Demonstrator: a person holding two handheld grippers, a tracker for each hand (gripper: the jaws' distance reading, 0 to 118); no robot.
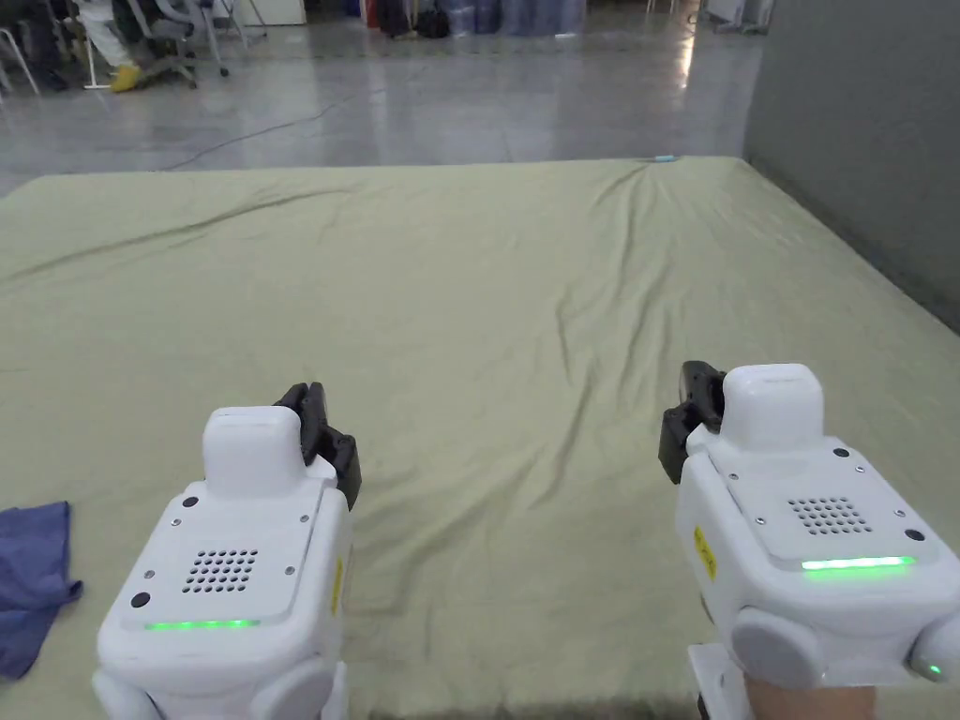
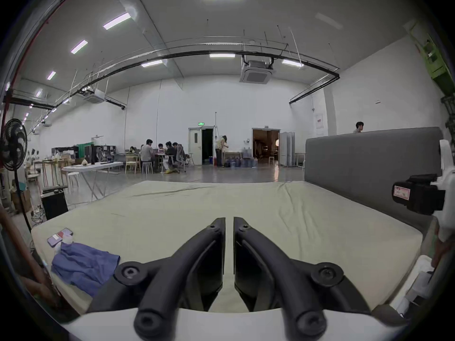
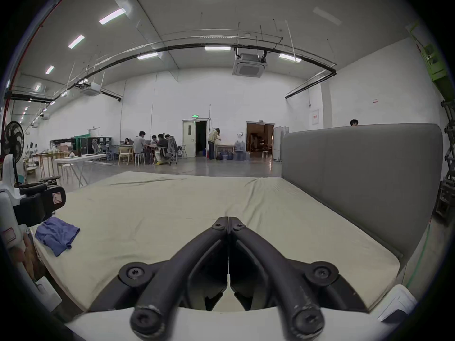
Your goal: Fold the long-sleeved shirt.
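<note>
Two grippers hover over a bed (image 1: 487, 281) covered in a pale green sheet, neither holding anything.

Shirt (image 1: 33, 581): blue, crumpled in a heap at the bed's near left edge, at about 8 o'clock in the head view and partly cut off by the frame. In the left gripper view it lies at 8 o'clock (image 2: 83, 265), beside the left finger's base but apart from it. In the right gripper view it sits at 9 o'clock (image 3: 57, 234), well apart from that gripper. A flat patterned object (image 2: 59, 236), too small to identify, lies just beyond the shirt.

Left gripper (image 1: 321, 436): at 7 o'clock in the head view, above bare sheet to the right of the shirt. Its own view shows the fingers (image 2: 216, 235) nearly together, with a narrow slit between them and nothing in it.

Right gripper (image 1: 689, 422): at 4 o'clock in the head view, over bare sheet, well apart from the left one. Its own view shows the fingers (image 3: 237, 228) pressed together at the tips, gripping nothing.

Headboard (image 3: 362, 174): grey, padded, upright along the bed's right side.

Sheet: creased, with long wrinkles running away from the person near the middle.
</note>
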